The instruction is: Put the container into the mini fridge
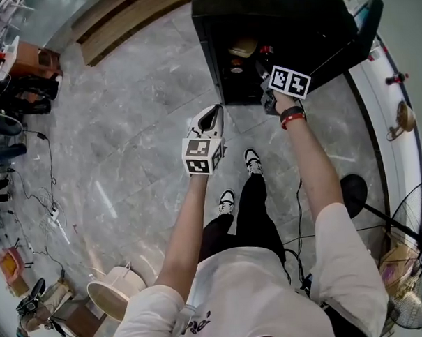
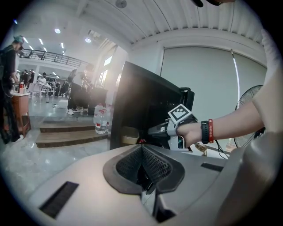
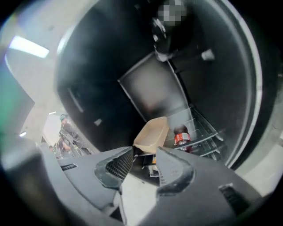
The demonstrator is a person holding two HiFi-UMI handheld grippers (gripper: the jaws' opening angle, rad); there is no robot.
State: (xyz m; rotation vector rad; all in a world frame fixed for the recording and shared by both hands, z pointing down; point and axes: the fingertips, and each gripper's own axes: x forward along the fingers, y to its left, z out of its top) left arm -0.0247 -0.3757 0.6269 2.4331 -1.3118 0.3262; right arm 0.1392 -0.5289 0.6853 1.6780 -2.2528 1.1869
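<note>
The black mini fridge (image 1: 275, 29) stands open on the floor ahead, its door (image 1: 359, 32) swung out to the right. The beige container (image 3: 152, 134) rests tilted on a wire shelf inside, next to a red-labelled bottle (image 3: 181, 137). My right gripper (image 3: 145, 155) is open just in front of the fridge mouth; the container sits beyond its tips, untouched. In the head view the right gripper (image 1: 267, 95) hangs at the fridge opening. My left gripper (image 1: 210, 119) is shut and empty, to the left of the fridge front. In the left gripper view the container (image 2: 129, 134) shows past the shut left gripper (image 2: 143, 170).
A floor fan (image 1: 415, 288) and its round base (image 1: 354, 191) stand to my right. A white tub (image 1: 118, 290) sits behind me on the left. Cables (image 1: 52, 206) trail over the marble floor. Water bottles (image 2: 101, 119) stand on a wooden step (image 2: 70, 132).
</note>
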